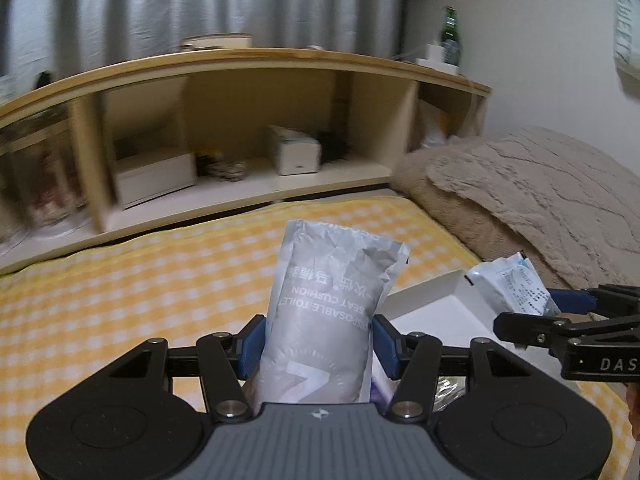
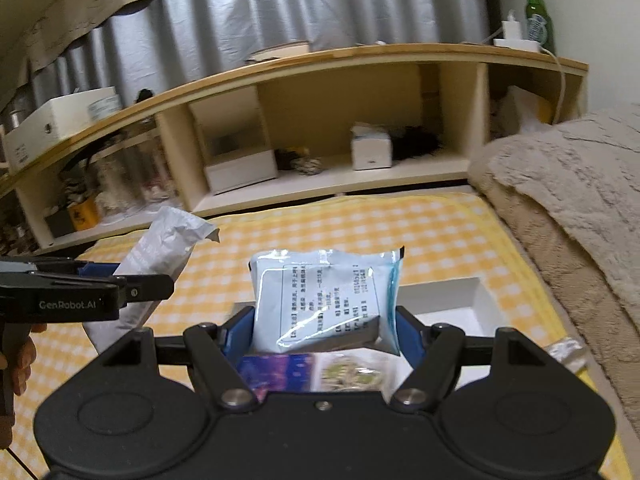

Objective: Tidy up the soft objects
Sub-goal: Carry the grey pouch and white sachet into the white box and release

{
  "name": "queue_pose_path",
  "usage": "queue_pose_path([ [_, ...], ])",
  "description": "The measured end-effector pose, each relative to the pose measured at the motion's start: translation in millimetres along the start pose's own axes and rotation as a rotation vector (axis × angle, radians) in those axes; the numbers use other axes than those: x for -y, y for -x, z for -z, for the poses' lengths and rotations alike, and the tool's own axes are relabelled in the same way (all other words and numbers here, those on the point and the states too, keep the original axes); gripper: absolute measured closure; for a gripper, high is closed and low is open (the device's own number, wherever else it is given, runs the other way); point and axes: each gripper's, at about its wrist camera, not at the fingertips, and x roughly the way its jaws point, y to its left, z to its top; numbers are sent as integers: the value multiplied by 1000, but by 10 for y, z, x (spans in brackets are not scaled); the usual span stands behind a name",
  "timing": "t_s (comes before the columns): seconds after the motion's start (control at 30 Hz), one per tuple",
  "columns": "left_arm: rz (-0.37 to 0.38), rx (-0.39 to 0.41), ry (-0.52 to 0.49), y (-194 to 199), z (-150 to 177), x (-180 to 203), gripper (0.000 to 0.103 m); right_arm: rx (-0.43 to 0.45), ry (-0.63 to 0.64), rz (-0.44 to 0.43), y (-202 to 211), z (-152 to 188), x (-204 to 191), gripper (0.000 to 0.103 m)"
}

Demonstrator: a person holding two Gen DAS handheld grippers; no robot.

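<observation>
Left hand-held gripper [image 1: 318, 346]: "DISPOSABLE TOILET SEAT CUSHION" pack [image 1: 332, 304]

Behind your work area a long light-wood shelf unit [image 2: 320, 60] is running along the grey pleated curtain [image 2: 320, 4]. A green glass bottle [image 2: 538, 12] is standing upright on its top at the right end, beside a white charger block [image 2: 512, 30]. A fluffy beige blanket [image 1: 532, 192] is lying heaped on the yellow-and-white checked bedsheet [image 1: 140, 280].
</observation>
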Motion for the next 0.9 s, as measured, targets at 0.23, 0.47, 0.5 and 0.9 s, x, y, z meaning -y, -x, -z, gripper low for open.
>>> queue_pose_path([
  [0.23, 125, -33, -95, -505, -147, 270, 46, -34, -14, 82, -157, 46, 374, 30],
  [0.47, 232, -79, -254, -1046, -228, 480, 46, -115, 59, 123, -434, 149, 600, 30],
  [0.5, 240, -87, -292, -1124, -234, 511, 46, -129, 66, 121, -483, 165, 634, 30],
  [0.9, 357, -216, -804, -1923, -77, 1003, 46, -290, 174, 132, -998, 299, 766, 30],
])
